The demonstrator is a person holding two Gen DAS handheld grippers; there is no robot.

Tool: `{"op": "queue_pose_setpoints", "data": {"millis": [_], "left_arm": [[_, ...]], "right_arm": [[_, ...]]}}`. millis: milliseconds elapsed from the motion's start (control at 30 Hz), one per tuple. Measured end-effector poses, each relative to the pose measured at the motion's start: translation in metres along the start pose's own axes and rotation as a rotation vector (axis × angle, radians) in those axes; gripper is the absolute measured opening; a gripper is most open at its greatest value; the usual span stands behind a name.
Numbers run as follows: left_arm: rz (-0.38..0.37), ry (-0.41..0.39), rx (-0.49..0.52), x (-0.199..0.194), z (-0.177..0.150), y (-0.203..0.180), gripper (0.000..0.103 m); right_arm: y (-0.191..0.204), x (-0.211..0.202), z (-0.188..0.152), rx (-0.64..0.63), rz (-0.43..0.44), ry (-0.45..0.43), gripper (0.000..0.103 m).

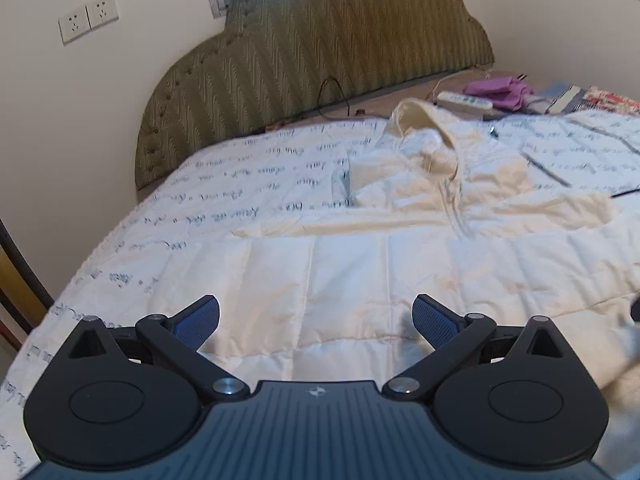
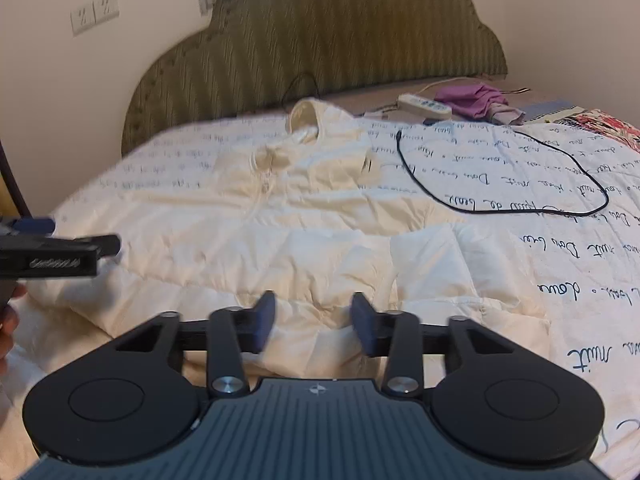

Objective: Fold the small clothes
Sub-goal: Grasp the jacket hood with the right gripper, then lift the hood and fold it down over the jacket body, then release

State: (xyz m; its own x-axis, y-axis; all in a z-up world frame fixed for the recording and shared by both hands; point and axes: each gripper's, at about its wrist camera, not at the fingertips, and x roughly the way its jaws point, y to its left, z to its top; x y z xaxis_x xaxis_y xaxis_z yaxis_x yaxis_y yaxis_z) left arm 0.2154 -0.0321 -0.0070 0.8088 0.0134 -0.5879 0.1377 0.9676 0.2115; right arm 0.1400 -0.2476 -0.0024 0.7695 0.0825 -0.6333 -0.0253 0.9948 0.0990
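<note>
A cream hooded puffer jacket (image 1: 400, 264) lies spread on the bed, its hood (image 1: 412, 120) toward the headboard and drawstrings trailing down the chest. My left gripper (image 1: 316, 320) hovers over the jacket's lower part, jaws wide open and nothing between the blue pads. In the right wrist view the jacket (image 2: 304, 216) fills the middle. My right gripper (image 2: 314, 320) stands over its near hem, jaws partly apart, the pads not pressing any cloth. The left gripper (image 2: 60, 248) shows at that view's left edge, with a hand (image 2: 8, 320) below it.
The bed carries a white quilt (image 2: 540, 200) printed with script. A black cable (image 2: 500, 204) loops on it to the right. A white power strip (image 2: 424, 105) and a purple cloth (image 2: 476, 98) lie by the green padded headboard (image 1: 320, 52). Wall sockets (image 1: 88, 18) are at upper left.
</note>
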Motion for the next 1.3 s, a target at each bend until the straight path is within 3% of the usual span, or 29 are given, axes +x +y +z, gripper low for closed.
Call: {"op": "queue_pose_setpoints", "data": {"millis": [33,100,300,400,567,767,967,1000,1033,1133,1300], "left_arm": [[-0.017,0.017,-0.001,0.007,-0.005,-0.001,0.103],[-0.055,0.023,-0.009,0.013,-0.017,0.000,0.103],[-0.075,-0.038,-0.041,0.015,-0.032,0.004,0.103],[-0.057,-0.072,-0.027,0.016,-0.041,-0.002,0.103],[-0.044,-0.068,-0.007,0.018,-0.041,-0.007,0.103],[-0.048,-0.065,-0.012,0.020,-0.042,-0.006,0.103],[-0.048,-0.065,-0.013,0.021,-0.042,-0.006,0.103],[-0.048,-0.065,-0.013,0.020,-0.042,-0.006,0.103],[-0.048,-0.066,-0.014,0.021,-0.042,-0.006,0.103],[-0.051,-0.064,-0.016,0.022,-0.042,-0.006,0.103],[-0.063,-0.060,-0.029,0.023,-0.043,-0.004,0.103]], "right_arm": [[0.000,0.008,-0.001,-0.031,-0.011,0.062,0.055],[0.001,0.011,-0.003,-0.062,-0.024,0.100,0.054],[0.002,0.017,0.071,-0.014,0.021,0.005,0.054],[0.010,0.055,0.115,-0.040,-0.013,-0.027,0.056],[0.022,0.145,0.170,-0.064,-0.151,-0.028,0.059],[0.031,0.240,0.197,-0.049,-0.253,-0.049,0.059],[0.028,0.293,0.218,-0.044,-0.310,-0.107,0.058],[0.026,0.299,0.222,-0.035,-0.311,-0.105,0.052],[0.024,0.304,0.224,-0.025,-0.318,-0.098,0.036],[0.016,0.309,0.230,0.016,-0.327,-0.088,0.007],[0.013,0.258,0.231,0.076,-0.211,-0.224,0.005]]}}
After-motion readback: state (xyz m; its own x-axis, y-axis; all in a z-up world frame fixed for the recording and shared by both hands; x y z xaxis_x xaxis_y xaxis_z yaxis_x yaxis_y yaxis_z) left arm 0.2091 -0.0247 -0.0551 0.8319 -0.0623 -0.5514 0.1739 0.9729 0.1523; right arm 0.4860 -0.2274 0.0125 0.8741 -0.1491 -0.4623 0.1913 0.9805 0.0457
